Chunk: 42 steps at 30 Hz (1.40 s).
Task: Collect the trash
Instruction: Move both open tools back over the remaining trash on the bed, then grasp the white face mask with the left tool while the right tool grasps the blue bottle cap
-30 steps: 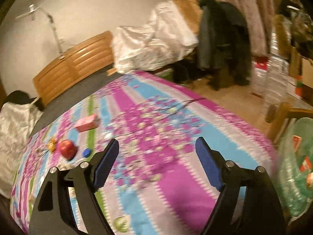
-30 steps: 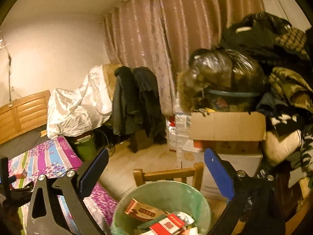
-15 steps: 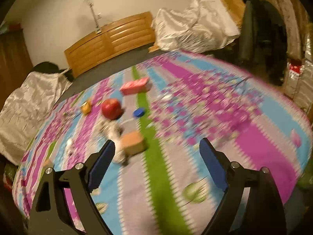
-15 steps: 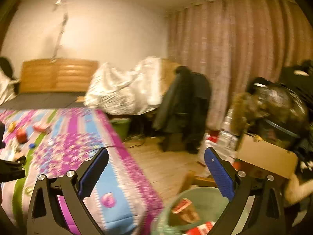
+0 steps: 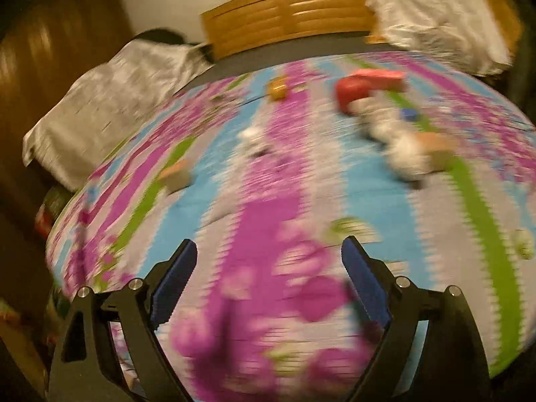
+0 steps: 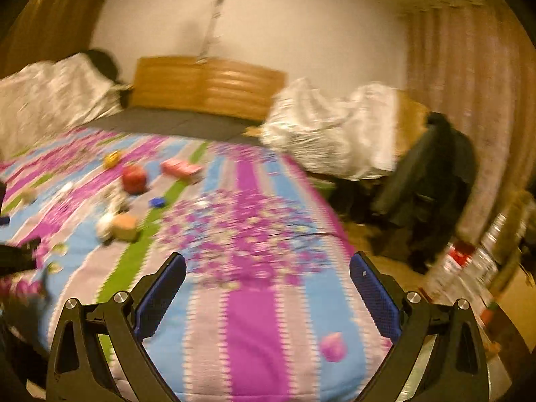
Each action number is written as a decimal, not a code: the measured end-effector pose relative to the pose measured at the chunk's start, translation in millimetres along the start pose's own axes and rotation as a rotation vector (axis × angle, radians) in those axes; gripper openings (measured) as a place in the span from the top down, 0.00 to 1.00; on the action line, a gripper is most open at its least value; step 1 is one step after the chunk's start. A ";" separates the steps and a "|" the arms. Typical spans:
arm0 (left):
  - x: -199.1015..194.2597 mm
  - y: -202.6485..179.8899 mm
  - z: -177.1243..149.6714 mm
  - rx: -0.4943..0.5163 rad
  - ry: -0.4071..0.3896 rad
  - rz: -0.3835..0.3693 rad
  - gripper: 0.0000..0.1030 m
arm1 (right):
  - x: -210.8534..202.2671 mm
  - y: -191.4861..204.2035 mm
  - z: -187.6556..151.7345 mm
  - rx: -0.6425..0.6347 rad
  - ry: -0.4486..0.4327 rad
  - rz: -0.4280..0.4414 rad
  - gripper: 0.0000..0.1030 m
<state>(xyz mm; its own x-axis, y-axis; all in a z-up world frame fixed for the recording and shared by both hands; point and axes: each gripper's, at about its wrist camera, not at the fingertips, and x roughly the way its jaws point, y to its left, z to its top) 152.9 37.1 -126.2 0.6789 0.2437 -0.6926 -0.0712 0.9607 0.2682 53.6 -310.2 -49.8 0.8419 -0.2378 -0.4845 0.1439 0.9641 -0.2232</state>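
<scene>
Fingers of your left gripper stand spread wide with nothing between the blue pads, and they hang over the near end of the striped bedspread. Your right gripper is spread just as wide and holds nothing either; it looks along the same bedspread from its foot.

Trash lies scattered on the far half of the cover, and both views are smeared, so most shapes are soft. In the left wrist view a red rounded object sits just in front of a pink box, with a small yellow item well to its left. Below the red object runs a clump of white crumpled wrappers, a small blue cap just beside it, and a tan block touching the clump's right side. A lone white scrap lies near the middle, and another tan piece rests on the green stripe at left.

From the right wrist view you see the same group at left of centre: the red object, the pink box to its right, the yellow item behind it, the blue cap on the green stripe, and the tan block touching white wrappers.

Beyond the cover stands a wooden headboard, with white bundles at right and a dark coat near the curtain.
</scene>
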 end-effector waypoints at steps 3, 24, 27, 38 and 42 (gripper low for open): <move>10.7 36.4 -3.9 -0.063 0.030 0.052 0.18 | 12.7 32.9 1.4 -0.042 0.025 0.087 0.05; 97.6 86.7 70.1 -0.292 0.092 -0.094 0.26 | 270.2 78.6 76.8 0.097 0.271 0.383 0.17; 109.3 82.7 84.9 -0.281 0.088 -0.109 0.30 | 296.5 84.3 80.4 0.108 0.278 0.401 0.17; 130.6 145.9 94.4 -0.418 0.072 0.019 0.30 | 342.8 116.8 82.8 0.040 0.319 0.506 0.30; 136.2 167.8 78.4 -0.444 0.116 0.073 0.30 | 361.0 150.5 85.5 -0.077 0.363 0.538 0.33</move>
<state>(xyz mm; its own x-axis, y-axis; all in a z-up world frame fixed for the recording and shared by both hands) 290.7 221.1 -123.1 0.5761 0.3015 -0.7598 -0.4387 0.8983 0.0238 423.6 -240.9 -185.9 0.5549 0.2380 -0.7972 -0.2977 0.9516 0.0769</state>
